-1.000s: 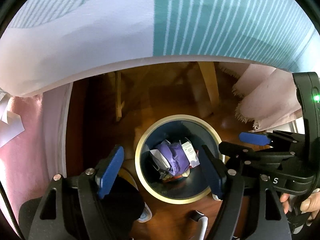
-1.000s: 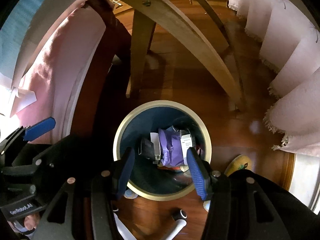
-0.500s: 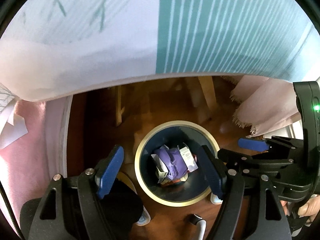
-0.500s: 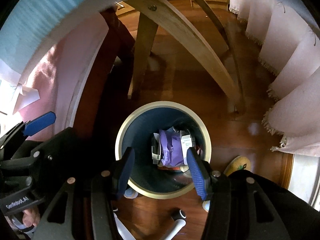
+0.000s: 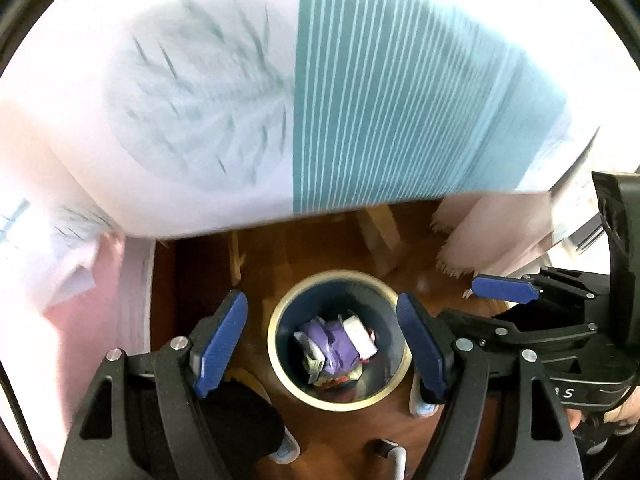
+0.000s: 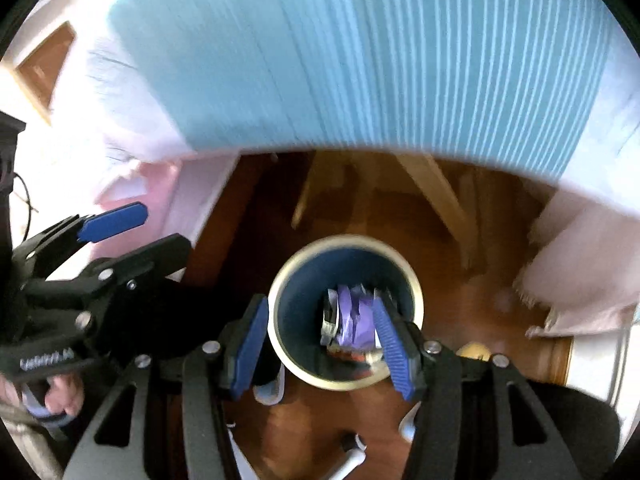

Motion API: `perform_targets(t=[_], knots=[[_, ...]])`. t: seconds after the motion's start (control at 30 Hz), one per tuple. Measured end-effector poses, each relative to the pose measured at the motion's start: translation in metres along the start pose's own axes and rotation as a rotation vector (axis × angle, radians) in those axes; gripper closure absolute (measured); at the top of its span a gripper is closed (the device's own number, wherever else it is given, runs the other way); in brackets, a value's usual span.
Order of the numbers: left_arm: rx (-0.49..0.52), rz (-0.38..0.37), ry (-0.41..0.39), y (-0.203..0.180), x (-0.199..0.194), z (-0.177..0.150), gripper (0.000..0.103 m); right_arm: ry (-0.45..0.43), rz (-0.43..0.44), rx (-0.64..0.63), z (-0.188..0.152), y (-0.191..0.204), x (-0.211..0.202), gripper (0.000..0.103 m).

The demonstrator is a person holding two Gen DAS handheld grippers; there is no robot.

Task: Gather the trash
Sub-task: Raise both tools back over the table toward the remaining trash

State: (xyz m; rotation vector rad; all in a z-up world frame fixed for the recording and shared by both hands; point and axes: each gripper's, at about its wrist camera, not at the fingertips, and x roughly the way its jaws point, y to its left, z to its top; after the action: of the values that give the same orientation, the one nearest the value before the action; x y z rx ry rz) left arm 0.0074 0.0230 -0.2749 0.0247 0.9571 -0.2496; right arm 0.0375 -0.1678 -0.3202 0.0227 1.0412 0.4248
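Observation:
A round dark blue bin with a cream rim [image 5: 280, 368] [image 6: 416, 286] stands on the wooden floor below both grippers. Inside lies trash: a purple wrapper [image 5: 338, 342] [image 6: 356, 320], white packets and other bits. My left gripper [image 5: 324, 344] hangs open high above the bin with nothing between its blue pads. My right gripper [image 6: 320, 340] is open too, empty, also above the bin. Each gripper shows at the edge of the other's view: the right gripper [image 5: 504, 290] and the left gripper [image 6: 112, 220].
A table with a white and teal striped cloth [image 5: 360, 100] [image 6: 380, 60] fills the upper half of both views. Wooden table legs [image 6: 436, 184] stand beyond the bin. Pink fringed cloth [image 5: 480, 236] hangs at the right, a pink cushion [image 5: 80, 320] at the left.
Both grippers have risen, so the bin looks smaller and the tablecloth top has come into view. Both stayed open and empty.

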Motion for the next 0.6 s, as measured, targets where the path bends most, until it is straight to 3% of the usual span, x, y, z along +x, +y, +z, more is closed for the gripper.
perform_targets(t=[0.17, 0.37, 0.6], knots=[[-0.007, 0.039, -0.147, 0.004, -0.050, 0.020, 0.028, -0.122, -0.008, -0.114, 0.017, 0.020, -0.054, 0.048], [0.019, 0.124, -0.308, 0.006, -0.105, 0.064, 0.028, -0.261, 0.005, -0.152, 0.051, 0.029, -0.119, 0.048], [0.044, 0.092, -0.414, 0.004, -0.155, 0.138, 0.027, -0.403, -0.018, -0.151, 0.111, 0.018, -0.191, 0.048]])
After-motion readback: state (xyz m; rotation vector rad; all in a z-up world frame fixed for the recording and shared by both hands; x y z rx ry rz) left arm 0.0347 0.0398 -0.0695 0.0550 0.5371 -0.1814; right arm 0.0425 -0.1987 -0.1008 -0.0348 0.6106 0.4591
